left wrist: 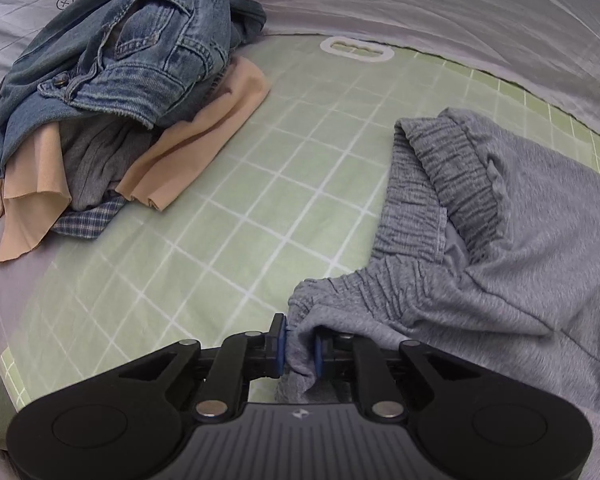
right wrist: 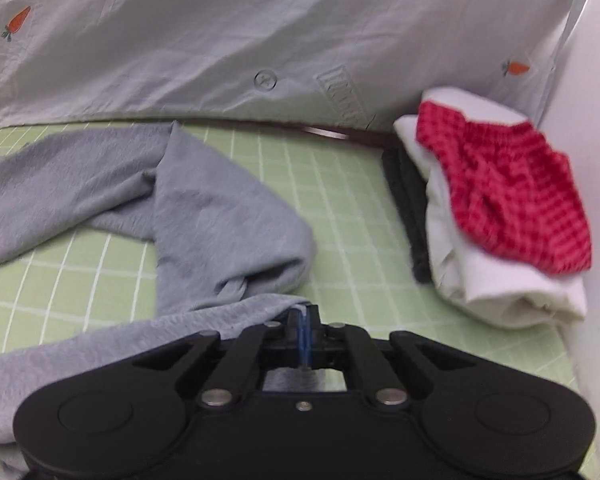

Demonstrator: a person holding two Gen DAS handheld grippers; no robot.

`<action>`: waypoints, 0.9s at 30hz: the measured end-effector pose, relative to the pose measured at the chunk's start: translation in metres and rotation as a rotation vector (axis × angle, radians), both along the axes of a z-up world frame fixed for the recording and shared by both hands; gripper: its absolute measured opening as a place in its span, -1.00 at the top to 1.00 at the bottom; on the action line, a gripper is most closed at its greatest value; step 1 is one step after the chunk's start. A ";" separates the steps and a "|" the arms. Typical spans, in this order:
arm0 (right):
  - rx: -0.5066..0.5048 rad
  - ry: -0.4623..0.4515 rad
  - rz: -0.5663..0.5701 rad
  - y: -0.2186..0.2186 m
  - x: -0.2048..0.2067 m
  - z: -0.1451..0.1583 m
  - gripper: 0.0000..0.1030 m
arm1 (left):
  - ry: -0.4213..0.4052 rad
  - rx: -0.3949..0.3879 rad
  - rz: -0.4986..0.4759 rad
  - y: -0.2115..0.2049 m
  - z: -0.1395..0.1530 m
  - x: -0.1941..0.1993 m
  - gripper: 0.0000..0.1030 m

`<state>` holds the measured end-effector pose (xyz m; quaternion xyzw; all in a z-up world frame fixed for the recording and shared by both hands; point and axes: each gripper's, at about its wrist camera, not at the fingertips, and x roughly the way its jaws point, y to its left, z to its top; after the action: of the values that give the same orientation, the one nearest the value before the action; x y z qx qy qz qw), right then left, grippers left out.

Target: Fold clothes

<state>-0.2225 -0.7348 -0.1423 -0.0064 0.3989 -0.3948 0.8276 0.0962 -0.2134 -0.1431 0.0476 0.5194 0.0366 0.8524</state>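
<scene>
Grey sweatpants [left wrist: 520, 248] lie on the green grid mat [left wrist: 220, 240], their elastic waistband [left wrist: 440, 184] gaping open toward the mat's middle. My left gripper [left wrist: 300, 346] is shut on a bunched corner of that waistband. In the right wrist view the trouser legs [right wrist: 204, 208] sprawl across the mat [right wrist: 360, 240], one leg folded back over itself. My right gripper [right wrist: 303, 322] is shut on the thin hem end of a leg, the blue pads nearly touching.
A heap of unfolded clothes sits at the far left: a denim jacket [left wrist: 140, 52] over tan cloth [left wrist: 204, 140], grey and plaid pieces. A folded stack [right wrist: 496, 216] with red checked shorts on top stands at the right. Pale sheet [right wrist: 260, 32] behind.
</scene>
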 end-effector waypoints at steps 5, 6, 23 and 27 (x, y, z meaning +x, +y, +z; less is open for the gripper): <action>-0.234 -0.100 -0.047 -0.004 -0.005 0.056 0.98 | -0.121 -0.051 -0.011 0.007 0.044 0.000 0.72; -0.277 -0.113 -0.056 0.003 -0.011 0.062 0.98 | -0.148 -0.061 -0.016 0.011 0.054 -0.008 0.72; 0.267 -0.053 -0.342 0.113 -0.155 -0.055 0.74 | -0.015 -0.093 0.044 0.096 0.015 -0.139 0.24; 0.287 -0.097 -0.344 0.124 -0.156 -0.049 0.40 | -0.027 -0.221 0.100 0.112 0.020 -0.149 0.06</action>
<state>-0.3790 -0.6112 -0.1911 0.1984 0.4060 -0.4691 0.7588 -0.0524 -0.1013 -0.1228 -0.0732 0.5106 0.0223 0.8564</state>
